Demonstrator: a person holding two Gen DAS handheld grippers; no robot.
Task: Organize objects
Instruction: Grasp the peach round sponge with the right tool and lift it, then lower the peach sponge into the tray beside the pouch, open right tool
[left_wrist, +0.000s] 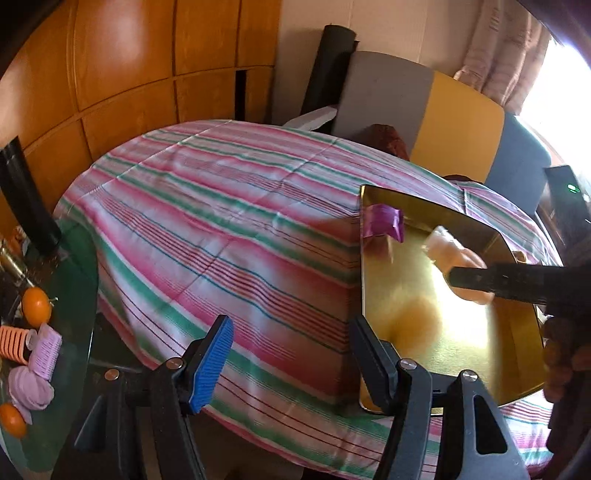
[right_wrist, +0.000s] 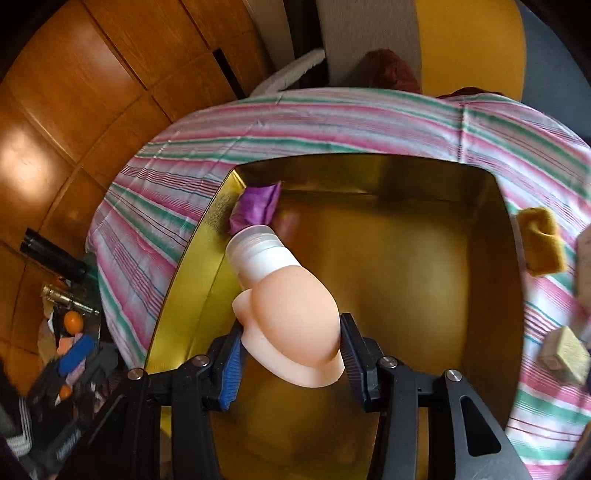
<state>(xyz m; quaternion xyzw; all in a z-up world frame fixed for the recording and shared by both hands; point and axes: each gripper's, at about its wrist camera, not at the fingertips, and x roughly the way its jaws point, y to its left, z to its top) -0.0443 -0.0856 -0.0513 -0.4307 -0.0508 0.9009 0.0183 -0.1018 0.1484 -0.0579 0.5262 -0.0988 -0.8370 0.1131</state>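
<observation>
The right gripper (right_wrist: 290, 356) pinches a peach bottle (right_wrist: 291, 314) by its wide base, jaws pressed on both sides. The bottle hangs over the gold tray (right_wrist: 509, 295), long axis running away from the jaws, its clear cap toward the purple packet (right_wrist: 256, 206) in the far-left corner. The left gripper (left_wrist: 291, 362), jaws spread and empty, hovers at the tray's near-left edge.

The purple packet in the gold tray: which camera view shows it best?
The left wrist view: the purple packet lies unobstructed in the gold tray's far corner. In the right wrist view, the peach bottle partly covers it.
</observation>
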